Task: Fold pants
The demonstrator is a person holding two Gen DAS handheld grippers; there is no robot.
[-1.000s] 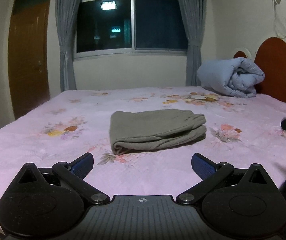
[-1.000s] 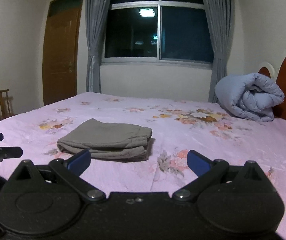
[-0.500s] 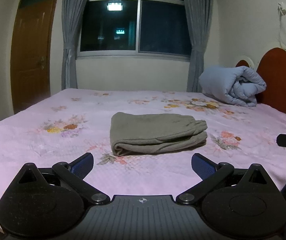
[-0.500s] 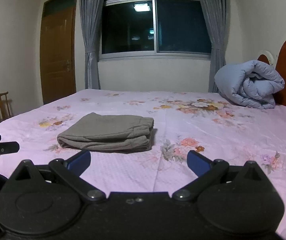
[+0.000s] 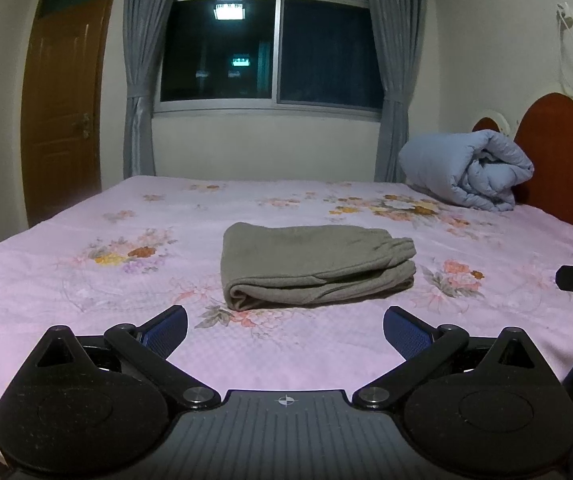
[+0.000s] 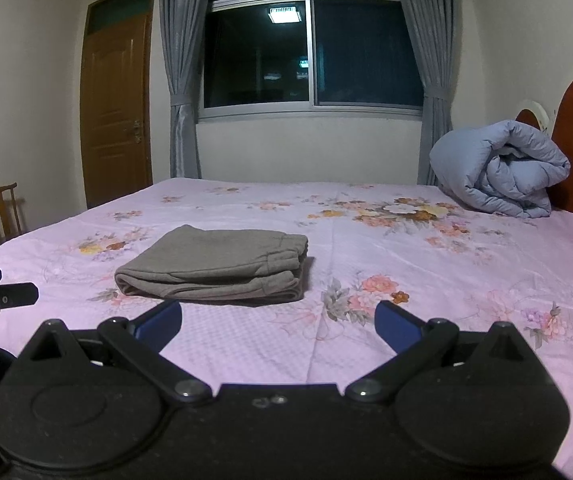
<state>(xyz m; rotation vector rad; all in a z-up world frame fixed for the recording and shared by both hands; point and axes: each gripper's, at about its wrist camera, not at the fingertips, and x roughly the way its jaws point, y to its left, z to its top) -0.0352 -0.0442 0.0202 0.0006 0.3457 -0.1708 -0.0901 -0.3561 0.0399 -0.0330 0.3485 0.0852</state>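
The grey-brown knit pants (image 5: 314,266), folded into a flat rectangular bundle, lie on the pink floral bedsheet of the bed (image 5: 86,292). They sit straight ahead of the left hand-held gripper (image 5: 285,330), apart from its blue-padded fingers (image 5: 166,330), which are spread wide with nothing between them. From the right hand-held gripper (image 6: 278,326) the same bundle (image 6: 214,266) lies ahead and to the left, also untouched; its blue pads (image 6: 396,326) likewise stand wide apart and hold nothing. At the right edge of the left wrist view, a dark tip with a blue pad is probably the other hand-held gripper, though too little shows to be sure. Further ahead and to the right, a rolled pale-blue quilt (image 5: 466,168) rests against the red-brown wooden headboard (image 5: 558,160). Beyond the bed stand a dark window with grey curtains (image 6: 310,52) and a brown wooden door (image 6: 116,120).
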